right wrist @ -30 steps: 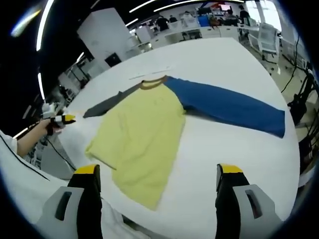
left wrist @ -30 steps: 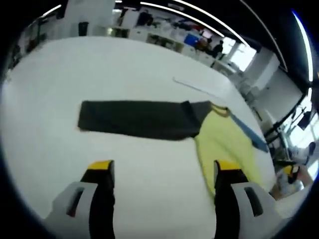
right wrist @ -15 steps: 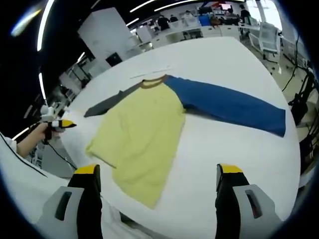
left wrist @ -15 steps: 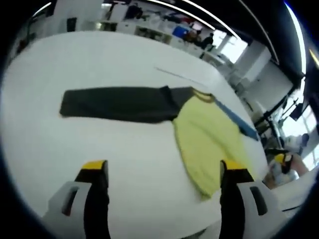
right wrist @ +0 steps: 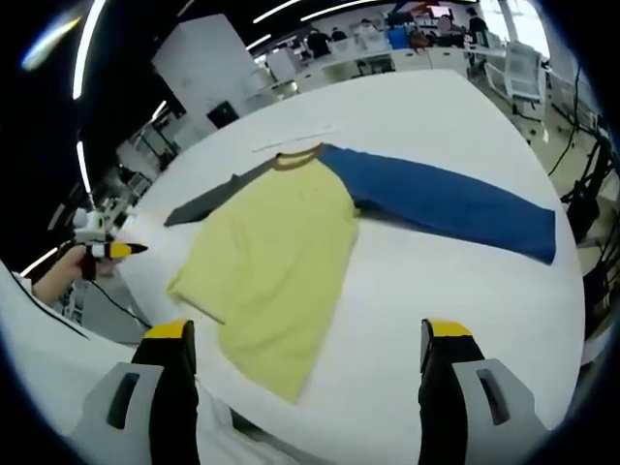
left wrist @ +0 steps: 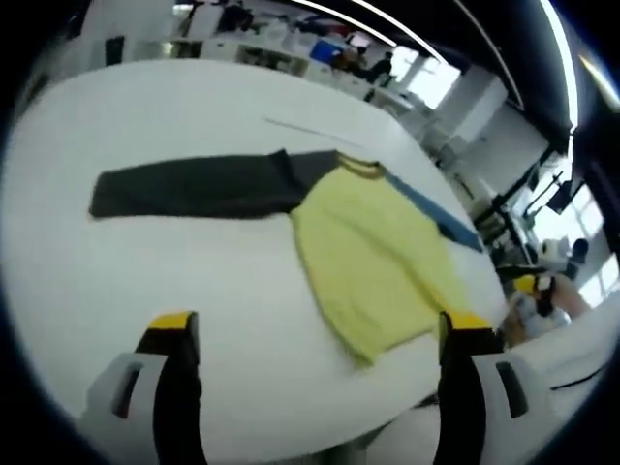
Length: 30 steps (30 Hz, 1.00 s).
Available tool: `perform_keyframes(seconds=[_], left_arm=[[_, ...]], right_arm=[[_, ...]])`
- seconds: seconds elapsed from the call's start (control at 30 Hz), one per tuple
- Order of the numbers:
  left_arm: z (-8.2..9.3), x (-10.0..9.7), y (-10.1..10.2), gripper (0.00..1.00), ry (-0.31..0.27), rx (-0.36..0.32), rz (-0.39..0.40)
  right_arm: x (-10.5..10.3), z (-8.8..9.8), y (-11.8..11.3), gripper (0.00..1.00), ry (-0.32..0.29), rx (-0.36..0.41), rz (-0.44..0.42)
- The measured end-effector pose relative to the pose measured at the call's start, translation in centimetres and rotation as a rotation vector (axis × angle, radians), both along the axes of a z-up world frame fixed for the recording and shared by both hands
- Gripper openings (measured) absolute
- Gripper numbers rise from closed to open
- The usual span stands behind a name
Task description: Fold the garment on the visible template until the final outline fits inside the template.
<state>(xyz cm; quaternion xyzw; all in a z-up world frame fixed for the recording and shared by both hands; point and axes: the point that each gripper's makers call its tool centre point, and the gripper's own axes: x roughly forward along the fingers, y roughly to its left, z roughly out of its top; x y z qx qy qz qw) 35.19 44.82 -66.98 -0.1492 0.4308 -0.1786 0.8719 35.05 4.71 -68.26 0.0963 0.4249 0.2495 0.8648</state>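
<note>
Left gripper view: my left gripper (left wrist: 315, 339) is open above the table (left wrist: 116, 281); the garment (left wrist: 373, 257) hides most of its blue sleeve (left wrist: 436, 215). Right gripper (right wrist: 305, 349) is open too.

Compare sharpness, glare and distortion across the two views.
Left gripper view: soft and smeared, the shirt blurred, window glare at right. Right gripper view: sharper, the blue sleeve crisp, ceiling strip lights streaking. Both: fisheye bends the white table.

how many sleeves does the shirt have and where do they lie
2. The dark grey sleeve lies flat on the table, out from one side of the yellow body; the blue sleeve stretches out from the other side.
</note>
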Motion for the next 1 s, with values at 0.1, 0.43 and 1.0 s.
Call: perform_keyframes(seconds=[0.1, 0.43, 1.0], left_arm=[[0.2, -0.8, -0.6, 0.99, 0.002, -0.008, -0.014], [1.3, -2.5, -2.0, 0.99, -0.013, -0.036, -0.023], [0.8, -3.8, -2.3, 0.99, 0.001, -0.032, -0.004]], right_arm=[[-0.1, 0.0, -0.2, 0.96, 0.000, 0.000, 0.000], [-0.6, 0.2, -0.7, 0.96, -0.005, 0.014, -0.010], [-2.0, -0.7, -0.6, 0.95, 0.016, 0.026, -0.004]])
